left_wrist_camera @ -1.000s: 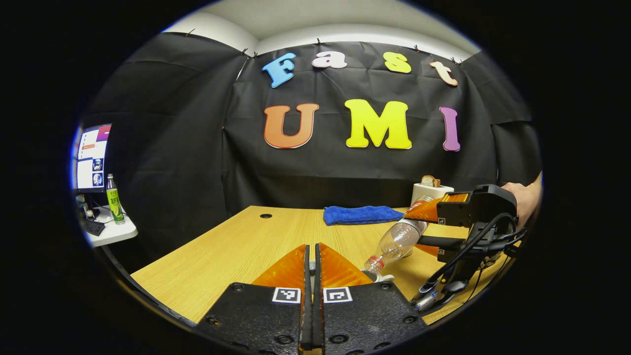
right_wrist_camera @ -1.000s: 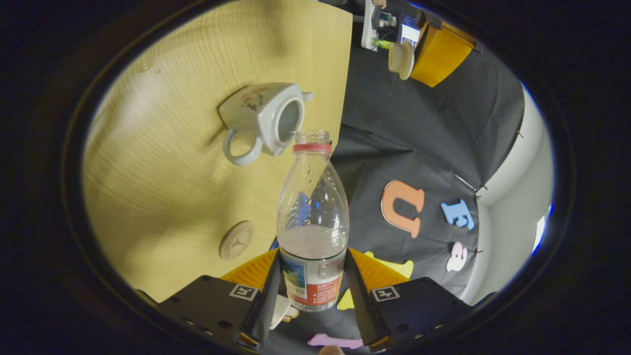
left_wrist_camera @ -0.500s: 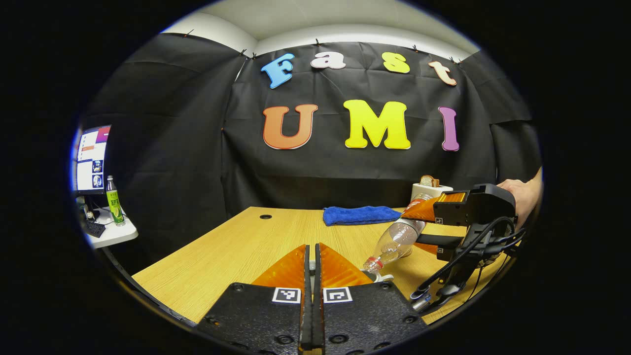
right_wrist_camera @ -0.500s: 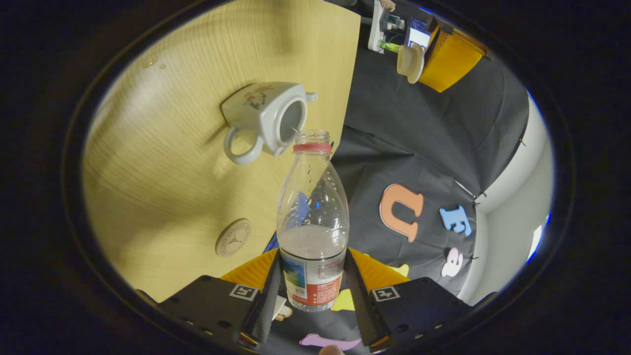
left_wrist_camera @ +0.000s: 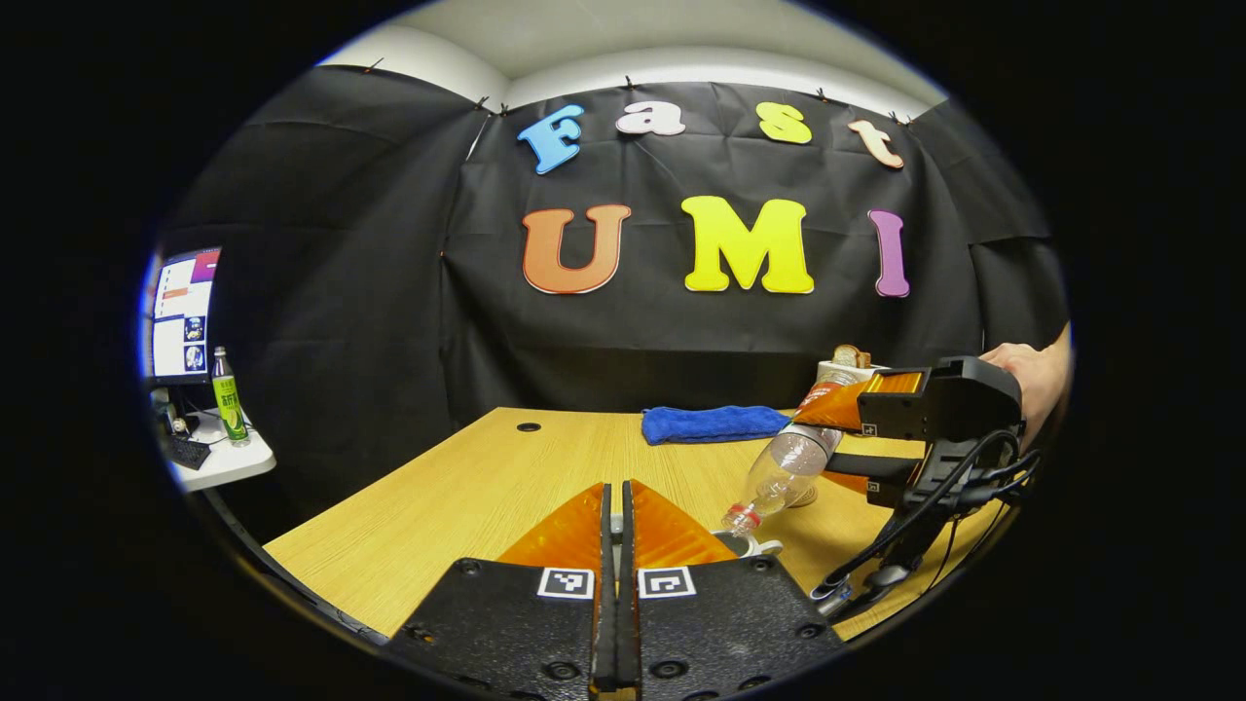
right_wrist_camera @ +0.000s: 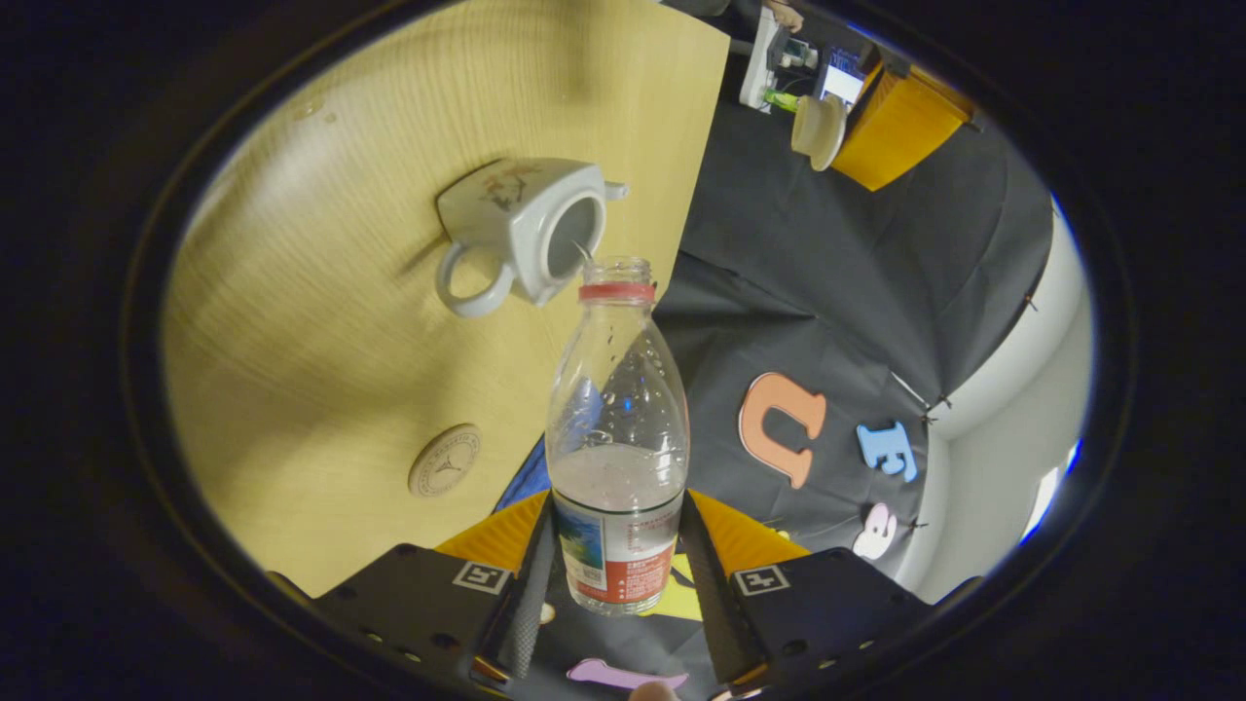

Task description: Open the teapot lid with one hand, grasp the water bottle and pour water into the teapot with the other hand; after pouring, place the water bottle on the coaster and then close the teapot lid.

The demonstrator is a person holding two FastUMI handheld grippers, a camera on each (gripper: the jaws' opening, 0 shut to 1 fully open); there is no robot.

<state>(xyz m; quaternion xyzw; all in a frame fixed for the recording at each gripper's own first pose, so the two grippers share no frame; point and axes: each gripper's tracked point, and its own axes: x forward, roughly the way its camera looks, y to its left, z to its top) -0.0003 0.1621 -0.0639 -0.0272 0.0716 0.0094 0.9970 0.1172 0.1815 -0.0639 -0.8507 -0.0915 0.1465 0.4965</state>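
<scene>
A: The water bottle [right_wrist_camera: 617, 428] is clamped in the right hand-held gripper [right_wrist_camera: 615, 574], tipped mouth-down at the open teapot [right_wrist_camera: 526, 229] on the counter [right_wrist_camera: 321, 370].

B: A spill is risked — if the mouth drifts off the rim. The left hand-held gripper [left_wrist_camera: 613, 584] is seen pressed together; the lid [right_wrist_camera: 818, 131] could slip.
</scene>
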